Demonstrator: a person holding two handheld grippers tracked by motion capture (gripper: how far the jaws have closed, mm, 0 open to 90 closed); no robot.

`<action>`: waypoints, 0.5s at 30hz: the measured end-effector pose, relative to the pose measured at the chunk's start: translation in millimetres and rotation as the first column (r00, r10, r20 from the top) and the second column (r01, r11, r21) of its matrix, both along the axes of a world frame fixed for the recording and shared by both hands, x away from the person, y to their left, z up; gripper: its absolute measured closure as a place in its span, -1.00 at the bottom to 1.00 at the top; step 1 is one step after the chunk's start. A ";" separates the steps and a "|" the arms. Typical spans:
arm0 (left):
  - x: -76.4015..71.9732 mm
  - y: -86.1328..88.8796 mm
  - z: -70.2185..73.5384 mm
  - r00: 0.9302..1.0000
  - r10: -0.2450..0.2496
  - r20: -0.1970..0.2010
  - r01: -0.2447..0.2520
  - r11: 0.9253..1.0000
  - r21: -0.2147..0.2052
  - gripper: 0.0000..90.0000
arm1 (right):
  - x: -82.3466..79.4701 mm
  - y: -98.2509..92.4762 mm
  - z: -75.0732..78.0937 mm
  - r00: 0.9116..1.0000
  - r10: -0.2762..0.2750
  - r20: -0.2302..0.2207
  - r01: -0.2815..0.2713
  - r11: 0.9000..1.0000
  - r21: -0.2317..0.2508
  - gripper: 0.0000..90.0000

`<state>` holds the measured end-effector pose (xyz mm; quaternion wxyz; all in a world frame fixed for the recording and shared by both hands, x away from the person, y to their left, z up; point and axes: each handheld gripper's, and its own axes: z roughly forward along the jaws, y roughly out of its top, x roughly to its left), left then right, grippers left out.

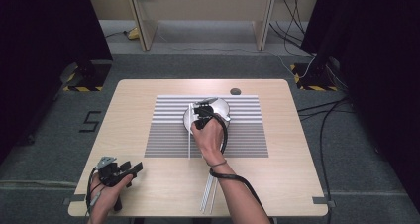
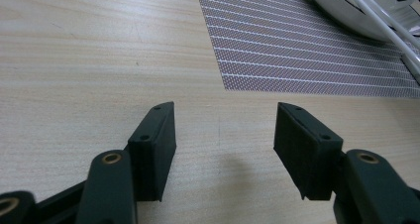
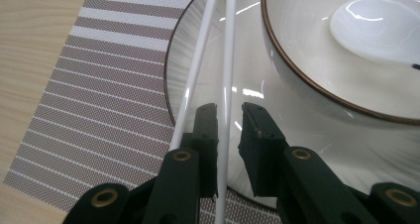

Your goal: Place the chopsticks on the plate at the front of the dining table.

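Observation:
A white plate (image 1: 224, 106) lies on a striped placemat (image 1: 247, 130) in the middle of the wooden table. On the plate (image 3: 297, 135) stands a white bowl (image 3: 346, 60) with a brown rim. Two white chopsticks (image 3: 195, 75) lie side by side across the plate's left rim and onto the mat (image 1: 189, 140). My right gripper (image 3: 230, 110) hovers low over that rim, open; one chopstick runs between its jaws without being pinched, the other lies just outside the left jaw. My left gripper (image 1: 132, 167) rests at the table's near left corner, open and empty (image 2: 225, 110).
A second pair of white sticks (image 1: 209, 194) lies near the table's front edge, beside the right forearm. A small dark round cap (image 1: 235, 91) sits behind the placemat. Bare wood (image 2: 99, 60) stretches between the left gripper and the placemat (image 2: 297, 50).

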<state>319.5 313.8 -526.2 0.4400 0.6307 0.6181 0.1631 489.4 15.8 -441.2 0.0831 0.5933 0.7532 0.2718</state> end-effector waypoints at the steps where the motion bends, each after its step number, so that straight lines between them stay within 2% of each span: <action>1: 0.0 -0.1 0.0 1.000 0.000 0.000 0.000 1.000 0.000 -0.09 | -1.5 -2.4 1.8 1.000 0.002 -0.004 -0.002 1.000 0.007 0.71; 8: -0.2 -0.1 0.1 1.000 -0.002 -0.001 0.002 1.000 0.004 -0.09 | -10.0 -13.0 10.0 1.000 0.004 -0.016 -0.004 1.000 0.013 0.72; 15: -0.4 -0.2 0.1 1.000 -0.003 -0.001 0.003 1.000 0.004 -0.09 | -18.2 -19.1 6.2 0.999 0.015 -0.037 -0.015 1.000 0.012 0.73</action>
